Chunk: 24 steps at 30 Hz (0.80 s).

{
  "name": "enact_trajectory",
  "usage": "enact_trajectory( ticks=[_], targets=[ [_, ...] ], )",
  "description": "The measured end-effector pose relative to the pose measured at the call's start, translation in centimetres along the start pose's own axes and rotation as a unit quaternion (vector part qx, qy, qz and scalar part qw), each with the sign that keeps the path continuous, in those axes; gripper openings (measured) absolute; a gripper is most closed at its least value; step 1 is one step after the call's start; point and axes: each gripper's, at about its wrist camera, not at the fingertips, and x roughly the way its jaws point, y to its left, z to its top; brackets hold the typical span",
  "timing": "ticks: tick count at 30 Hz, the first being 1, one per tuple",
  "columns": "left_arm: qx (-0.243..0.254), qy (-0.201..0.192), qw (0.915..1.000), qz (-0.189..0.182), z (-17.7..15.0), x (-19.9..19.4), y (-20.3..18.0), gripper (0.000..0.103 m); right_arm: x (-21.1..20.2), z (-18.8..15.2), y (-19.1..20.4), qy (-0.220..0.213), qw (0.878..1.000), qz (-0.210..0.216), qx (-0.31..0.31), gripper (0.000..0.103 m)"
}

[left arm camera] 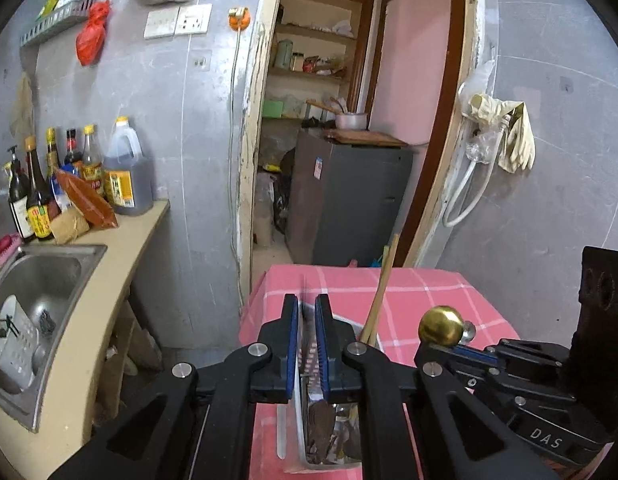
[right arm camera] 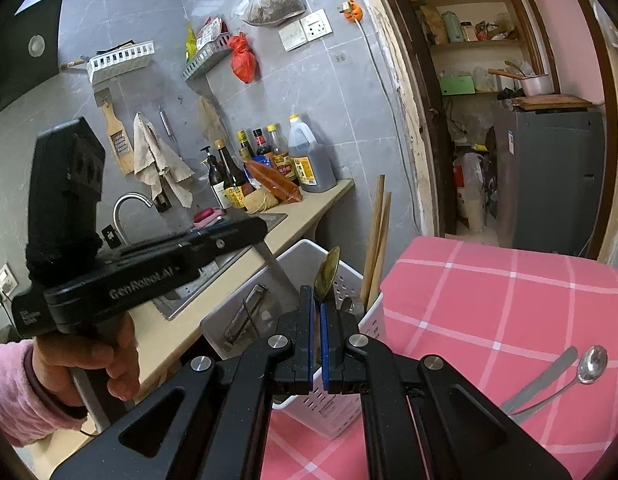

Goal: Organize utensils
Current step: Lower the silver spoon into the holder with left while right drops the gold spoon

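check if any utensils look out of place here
Yes: a silver spoon and a flat metal utensil lie loose on the pink checked tablecloth, outside the white caddy where the chopsticks stand. The right gripper holds a gold spoon.

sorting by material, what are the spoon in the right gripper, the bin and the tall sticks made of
Gold spoon: likely brass-toned polished metal; it gleams. White bin: seems matte moulded plastic, walls slotted. Chopsticks: probably bare wood or bamboo, pale tan, dull.
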Motion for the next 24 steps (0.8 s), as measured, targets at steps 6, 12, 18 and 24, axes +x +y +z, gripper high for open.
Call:
enact_trajectory(
  ticks=[6, 12, 18, 24],
  targets=[
    [-0.03, 0.005, 0.9994, -0.019, -0.1, -0.4, 1.0, 0.009, 0.0, 0.0, 0.2, 0.005, 1.0, 0.002, -0.002, 0.004],
    [-0.057, -0.009, 0.9979, -0.028, -0.2, -1.3, 1.7, 0.014, -0.6, 0.3, 0.1, -0.005, 1.0, -0.002, 0.007, 0.035],
    [-0.07, -0.039, 0.9967, -0.014, -0.4, -2.7, 1.8, 0.047, -3.5, 0.8, -0.7, -0.045, 0.997, -0.054, 0.016, 0.052],
    [-0.052, -0.079, 0.9952, 0.024, -0.6, -4.5, -0.2, 0.093, -7.5, 1.1, -1.9, -0.081, 0.989, -0.122, 0.021, 0.082]
  ],
)
